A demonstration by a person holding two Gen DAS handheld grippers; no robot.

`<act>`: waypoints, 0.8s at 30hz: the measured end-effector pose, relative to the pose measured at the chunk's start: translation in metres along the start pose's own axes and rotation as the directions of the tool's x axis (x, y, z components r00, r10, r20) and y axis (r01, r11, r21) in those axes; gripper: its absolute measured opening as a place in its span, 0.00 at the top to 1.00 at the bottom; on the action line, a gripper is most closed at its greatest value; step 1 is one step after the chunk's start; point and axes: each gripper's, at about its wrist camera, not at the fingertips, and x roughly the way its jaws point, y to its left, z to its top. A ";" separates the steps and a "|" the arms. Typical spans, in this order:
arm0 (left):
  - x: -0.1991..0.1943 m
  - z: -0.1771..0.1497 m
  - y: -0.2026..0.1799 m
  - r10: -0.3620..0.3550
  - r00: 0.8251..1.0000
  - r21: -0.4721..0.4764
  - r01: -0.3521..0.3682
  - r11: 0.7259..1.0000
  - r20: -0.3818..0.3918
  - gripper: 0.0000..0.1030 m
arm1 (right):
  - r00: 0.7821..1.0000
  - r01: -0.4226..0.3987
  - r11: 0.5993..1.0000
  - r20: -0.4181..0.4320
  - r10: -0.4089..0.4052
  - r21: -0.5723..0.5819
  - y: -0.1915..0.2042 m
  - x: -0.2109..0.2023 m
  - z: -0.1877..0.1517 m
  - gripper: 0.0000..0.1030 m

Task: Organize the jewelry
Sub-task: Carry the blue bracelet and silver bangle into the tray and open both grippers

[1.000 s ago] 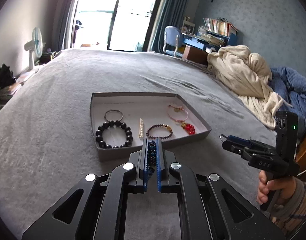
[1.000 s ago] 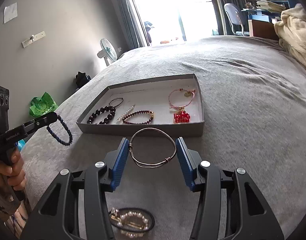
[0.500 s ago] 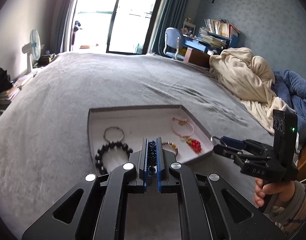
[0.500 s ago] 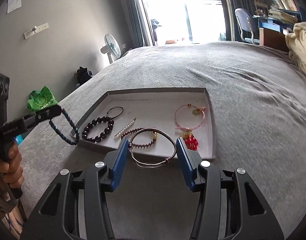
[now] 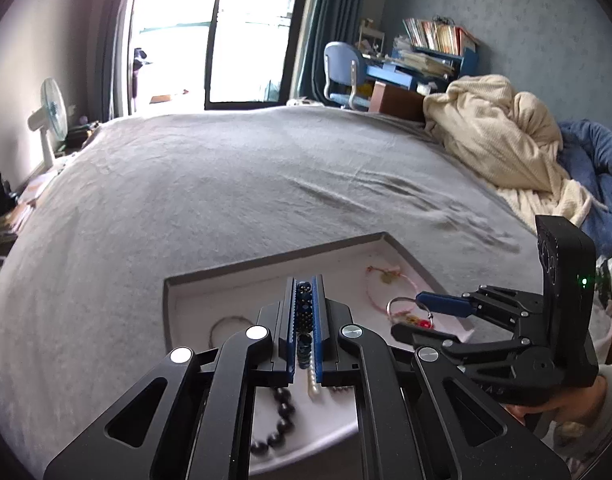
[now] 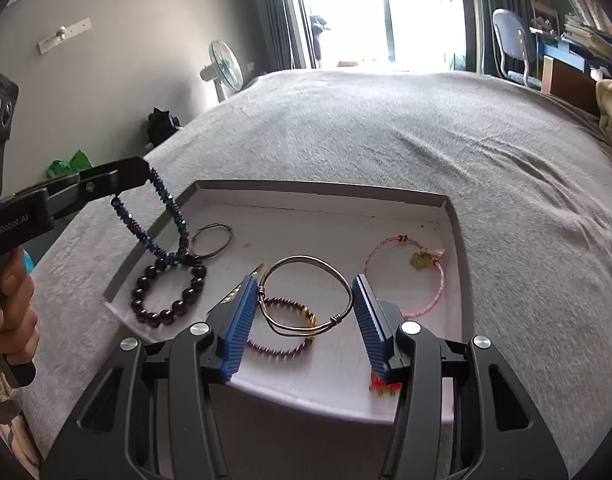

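A shallow grey tray (image 6: 454, 216) with a white floor lies on a grey bedspread (image 6: 386, 120), filling the lower centre of the right wrist view. The left gripper (image 5: 304, 312) has its fingers pressed together on a blue beaded bracelet (image 6: 161, 220), which hangs from the tip at the left of the right wrist view, its lowest beads over the tray's left edge, just above a dark beaded bracelet (image 6: 167, 292). The right gripper (image 6: 301, 320) pinches a metal bangle (image 6: 306, 296) between its blue pads, above the tray floor at lower centre. Under the bangle lies a small maroon bead bracelet (image 6: 283, 328). A thin dark ring (image 6: 211, 240) lies left of centre, a pink cord bracelet (image 6: 410, 276) at the right.
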 end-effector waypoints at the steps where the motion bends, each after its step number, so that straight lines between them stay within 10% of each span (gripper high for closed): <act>1: 0.008 0.004 0.000 0.004 1.000 0.011 -0.004 1.000 -0.011 0.93 | 1.000 0.002 1.000 -0.013 -0.002 0.003 -0.001 0.006 0.004 0.52; 24: 0.110 -0.002 0.010 0.099 0.960 0.062 -0.086 0.994 -0.263 0.89 | 0.965 0.082 0.997 -0.251 -0.080 -0.002 -0.021 0.087 0.027 0.52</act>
